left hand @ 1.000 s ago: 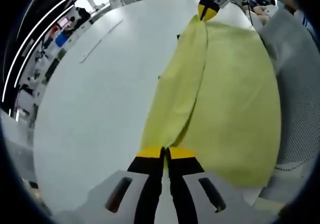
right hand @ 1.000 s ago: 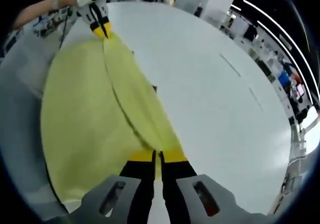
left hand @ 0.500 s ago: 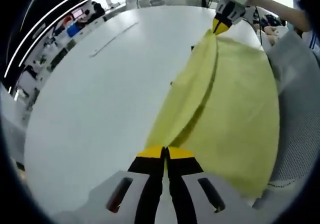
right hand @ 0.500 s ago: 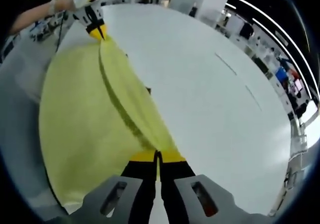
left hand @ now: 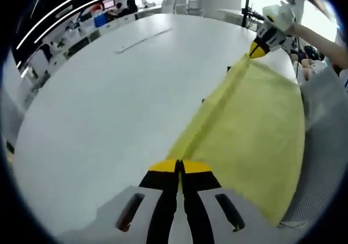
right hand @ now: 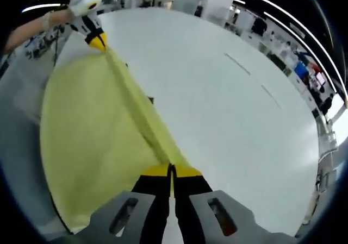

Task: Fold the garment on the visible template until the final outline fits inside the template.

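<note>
Left gripper view: left gripper [left hand: 180, 167], jaws clenched on one end of the yellow garment [left hand: 255, 141], which stretches taut over the white bench [left hand: 109, 108] to the right gripper [left hand: 258, 49]; a grey mesh surface [left hand: 326, 146] lies beside the cloth. Right gripper view: right gripper [right hand: 171, 170], jaws clenched on the garment's [right hand: 92, 130] other end, cloth hanging in a smooth sheet below a folded ridge, with dark template marks [right hand: 150, 99] on the bench [right hand: 228, 119] by the ridge.

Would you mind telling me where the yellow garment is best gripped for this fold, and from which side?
Probably at the two ends of its stretched top edge, where it is gripped now: the left gripper and right gripper are each shut on one end of the yellow garment. Each comes in along that edge from its own end, and the cloth hangs flat between them over the white table.
</note>
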Tool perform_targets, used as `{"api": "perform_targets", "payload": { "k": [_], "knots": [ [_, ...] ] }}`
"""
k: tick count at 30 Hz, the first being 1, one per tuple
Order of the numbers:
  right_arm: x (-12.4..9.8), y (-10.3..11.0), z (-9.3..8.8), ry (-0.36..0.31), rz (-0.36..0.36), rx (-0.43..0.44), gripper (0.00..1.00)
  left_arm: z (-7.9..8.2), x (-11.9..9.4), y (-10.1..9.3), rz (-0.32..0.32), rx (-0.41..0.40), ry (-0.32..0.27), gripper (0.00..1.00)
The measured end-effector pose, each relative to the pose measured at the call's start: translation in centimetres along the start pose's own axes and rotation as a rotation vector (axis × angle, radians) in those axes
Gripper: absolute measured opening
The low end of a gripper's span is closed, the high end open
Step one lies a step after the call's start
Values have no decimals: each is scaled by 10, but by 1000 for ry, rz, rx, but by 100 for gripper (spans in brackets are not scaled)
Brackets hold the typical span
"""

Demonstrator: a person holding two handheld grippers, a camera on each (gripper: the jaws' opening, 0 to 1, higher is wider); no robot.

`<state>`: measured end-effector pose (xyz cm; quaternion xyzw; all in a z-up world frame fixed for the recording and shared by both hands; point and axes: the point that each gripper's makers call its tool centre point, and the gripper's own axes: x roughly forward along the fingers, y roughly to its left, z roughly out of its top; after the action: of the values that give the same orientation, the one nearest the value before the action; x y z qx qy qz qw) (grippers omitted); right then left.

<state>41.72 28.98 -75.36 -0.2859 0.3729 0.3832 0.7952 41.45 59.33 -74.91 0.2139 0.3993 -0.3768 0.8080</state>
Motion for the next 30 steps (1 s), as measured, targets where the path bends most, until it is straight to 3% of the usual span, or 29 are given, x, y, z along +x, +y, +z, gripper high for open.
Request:
{"api": "perform_targets", "payload": {
  "k": [16,30],
  "knots": [
    [11,-9,-6,9,-26,62,2,-3,5,3,20,-33,0,0],
    [10,-15,-6,-10,-63,106,4,-9,8,14,88,-75,-6,3]
  ]
}}
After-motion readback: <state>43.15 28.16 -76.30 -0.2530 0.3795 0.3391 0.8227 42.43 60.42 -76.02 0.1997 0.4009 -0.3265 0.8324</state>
